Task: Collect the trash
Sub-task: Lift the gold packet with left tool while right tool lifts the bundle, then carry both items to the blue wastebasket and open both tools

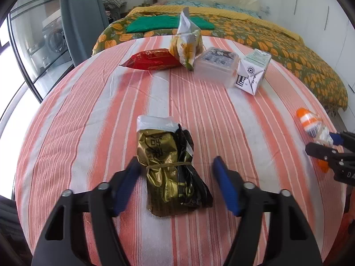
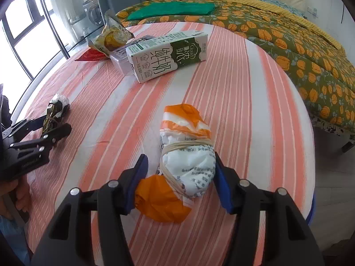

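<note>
Seen first from the left wrist camera, the left gripper (image 1: 176,168) stood with its jaws apart, one blue pad on either side of a gold and black wrapper bundle (image 1: 172,170) tied with a rubber band. The left pad seemed to touch or nearly touch the bundle; the right pad was clear of it. The bundle lay on the striped tablecloth (image 1: 88,115). Farther back sat a red snack packet (image 1: 153,59), a yellow snack bag (image 1: 186,44) standing upright, a clear plastic box (image 1: 216,65) with its lid on and its contents impossible to make out, and a milk carton (image 1: 253,71) on its side just beside the box. At the right edge the right gripper (image 1: 326,143) reached around an orange and white bag bundle (image 1: 312,126).

From the right wrist camera, the right gripper (image 2: 180,168) also had its jaws apart, straddling the orange and white bag bundle (image 2: 186,153), which lay on the cloth wound with rubber bands. Its right pad rested against the bundle, while the left pad met only the loose orange tail. The milk carton (image 2: 168,55) lay closed against the plastic box (image 2: 119,59). At the left, the left gripper (image 2: 50,125) stood open around the gold bundle (image 2: 55,110). A bed with a flowered cover (image 2: 288,35) stood behind the table.
</note>
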`<move>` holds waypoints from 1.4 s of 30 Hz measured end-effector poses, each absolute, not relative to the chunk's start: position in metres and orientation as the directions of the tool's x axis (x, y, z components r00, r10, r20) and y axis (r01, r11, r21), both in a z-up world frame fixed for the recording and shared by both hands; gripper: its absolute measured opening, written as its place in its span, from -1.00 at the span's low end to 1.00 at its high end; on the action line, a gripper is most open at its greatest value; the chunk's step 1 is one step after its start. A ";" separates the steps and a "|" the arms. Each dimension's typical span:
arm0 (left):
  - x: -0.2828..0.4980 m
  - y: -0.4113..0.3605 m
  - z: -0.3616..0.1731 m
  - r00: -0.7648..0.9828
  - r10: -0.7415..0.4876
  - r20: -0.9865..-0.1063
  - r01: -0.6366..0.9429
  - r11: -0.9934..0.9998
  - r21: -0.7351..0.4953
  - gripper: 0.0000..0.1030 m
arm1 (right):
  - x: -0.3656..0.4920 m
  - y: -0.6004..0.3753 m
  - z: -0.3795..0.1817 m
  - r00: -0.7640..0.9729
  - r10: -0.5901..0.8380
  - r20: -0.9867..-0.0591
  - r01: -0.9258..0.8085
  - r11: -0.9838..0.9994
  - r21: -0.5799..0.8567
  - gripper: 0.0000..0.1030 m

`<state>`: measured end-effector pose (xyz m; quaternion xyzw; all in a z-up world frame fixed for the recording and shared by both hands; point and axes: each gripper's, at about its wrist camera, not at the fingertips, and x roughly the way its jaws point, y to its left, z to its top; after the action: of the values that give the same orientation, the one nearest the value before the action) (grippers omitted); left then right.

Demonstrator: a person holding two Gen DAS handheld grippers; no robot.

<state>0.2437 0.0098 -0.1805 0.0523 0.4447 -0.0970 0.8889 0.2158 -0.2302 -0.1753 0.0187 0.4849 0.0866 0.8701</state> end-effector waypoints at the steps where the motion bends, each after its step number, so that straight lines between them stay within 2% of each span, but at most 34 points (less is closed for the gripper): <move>1: 0.244 0.012 -0.180 0.589 -0.126 -0.798 0.212 0.977 0.003 0.00 | 0.214 -0.232 -0.175 0.516 0.175 -0.838 -0.136 0.983 0.122 0.06; 2: 0.244 0.014 -0.179 0.591 -0.126 -0.797 0.208 0.978 -0.001 -0.16 | 0.212 -0.234 -0.174 0.517 0.179 -0.837 -0.139 0.982 0.125 0.05; 8: 0.244 0.021 -0.175 0.584 -0.174 -0.793 0.207 0.976 -0.062 -0.30 | 0.194 -0.235 -0.168 0.526 0.216 -0.823 -0.182 0.973 0.139 0.05; 12: 0.237 0.012 -0.174 0.570 -0.220 -0.791 0.244 0.965 -0.092 -0.32 | 0.187 -0.230 -0.172 0.505 0.211 -0.837 -0.216 0.970 0.114 0.07; 16: 0.231 0.003 -0.174 0.569 -0.213 -0.794 0.264 0.962 -0.069 -0.32 | 0.187 -0.231 -0.176 0.520 0.167 -0.838 -0.195 0.978 0.074 0.27; 18: 0.230 0.001 -0.175 0.570 -0.210 -0.794 0.263 0.963 -0.066 -0.32 | 0.188 -0.233 -0.176 0.524 0.150 -0.838 -0.175 0.982 0.066 0.46; 20: 0.229 0.000 -0.174 0.571 -0.208 -0.794 0.262 0.963 -0.064 -0.32 | 0.189 -0.233 -0.173 0.538 0.131 -0.833 -0.157 0.986 0.054 0.47; 22: 0.229 0.000 -0.174 0.572 -0.211 -0.792 0.264 0.962 -0.066 -0.32 | 0.189 -0.232 -0.172 0.538 0.121 -0.834 -0.156 0.987 0.043 0.38; 23: 0.229 0.000 -0.174 0.573 -0.213 -0.792 0.265 0.962 -0.066 -0.32 | 0.190 -0.232 -0.173 0.530 0.114 -0.840 -0.157 0.987 0.035 0.05; 26: 0.228 -0.001 -0.172 0.576 -0.219 -0.787 0.271 0.960 -0.068 -0.33 | 0.189 -0.238 -0.173 0.527 0.130 -0.840 -0.142 0.988 0.064 -0.05; 36: 0.202 -0.033 -0.169 0.522 -0.348 -0.778 0.364 0.916 -0.166 -0.34 | 0.160 -0.293 -0.149 0.588 0.284 -0.758 -0.143 0.958 0.248 -0.05; 42: 0.168 -0.097 -0.152 0.502 -0.436 -0.747 0.464 0.865 -0.193 -0.34 | 0.131 -0.376 -0.146 0.638 0.191 -0.746 -0.064 0.979 0.196 -0.05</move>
<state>0.1676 -0.0969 -0.1515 0.0162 0.4262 -0.2597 0.8664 0.1314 -0.3756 -0.1457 0.0758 0.4196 0.0706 0.9018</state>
